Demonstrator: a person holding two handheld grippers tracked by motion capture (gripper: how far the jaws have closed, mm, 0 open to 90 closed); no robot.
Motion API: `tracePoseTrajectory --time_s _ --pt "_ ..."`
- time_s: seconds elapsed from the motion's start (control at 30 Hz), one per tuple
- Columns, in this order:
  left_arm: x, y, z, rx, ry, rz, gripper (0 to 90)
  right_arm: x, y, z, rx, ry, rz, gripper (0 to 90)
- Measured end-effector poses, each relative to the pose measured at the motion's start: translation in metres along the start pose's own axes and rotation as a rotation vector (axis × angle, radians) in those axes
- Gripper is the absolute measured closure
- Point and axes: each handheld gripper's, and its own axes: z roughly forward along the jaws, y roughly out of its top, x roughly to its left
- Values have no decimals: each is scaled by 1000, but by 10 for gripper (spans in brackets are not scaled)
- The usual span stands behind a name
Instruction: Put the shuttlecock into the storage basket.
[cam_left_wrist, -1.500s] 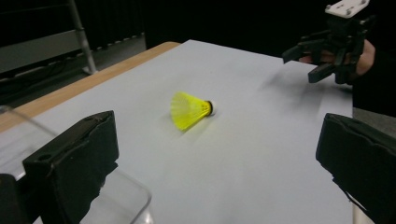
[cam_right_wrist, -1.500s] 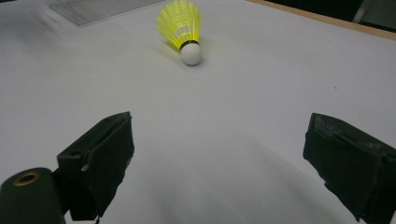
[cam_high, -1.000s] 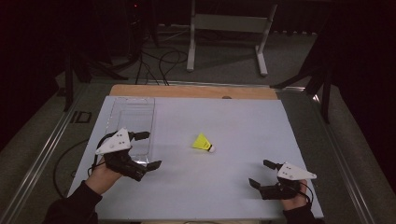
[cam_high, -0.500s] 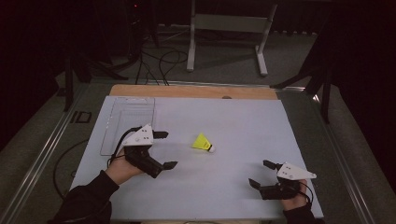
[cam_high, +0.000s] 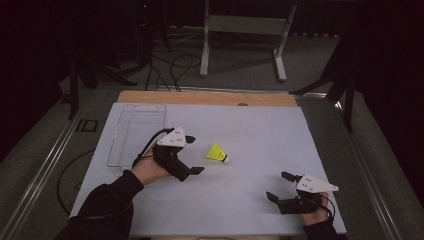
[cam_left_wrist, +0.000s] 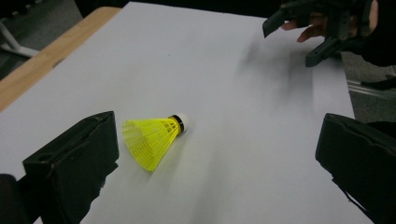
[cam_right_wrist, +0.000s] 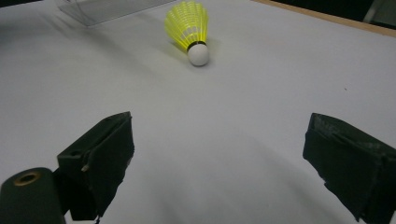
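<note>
Shuttlecock (cam_high: 217, 153) work is at its opening: you have not gripped anything so far, and the whole pick-up lies ahead of you.

Nearest you in the high view, your right gripper (cam_high: 281, 186) sits low at the near right corner of the white table (cam_high: 260, 135), jaws spread wide and holding nothing. In the right gripper view the shuttlecock (cam_right_wrist: 189, 29) lies well ahead of those jaws, white cork toward the camera, so this hand looks parked, not in play.

A little farther in, your left gripper (cam_high: 191, 156) is just beside the shuttlecock, on its left. Its jaws stand wide apart too. In the left gripper view the yellow skirt (cam_left_wrist: 150, 138) lies on its side close to the left-hand jaw, not touching it as far as you can tell, with the cork pointing away toward the middle of the table; the other jaw is well off to the side. Judging from that, you are lined up for the grasp but not centred: the shuttlecock needs to sit between the jaws before you close.

Beyond your left hand (cam_high: 147, 169), the clear tray (cam_high: 134, 131) lies flat at the far left with nothing in it. If that is where the shuttlecock goes, gripping, carrying and releasing are all left to do.
</note>
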Motion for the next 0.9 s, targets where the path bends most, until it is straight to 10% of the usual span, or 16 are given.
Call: tracePoseTrajectory --time_s 0.9 --pt "41 -1 63 163 -23 -24 46 0 -1 0 8 13 4 89"
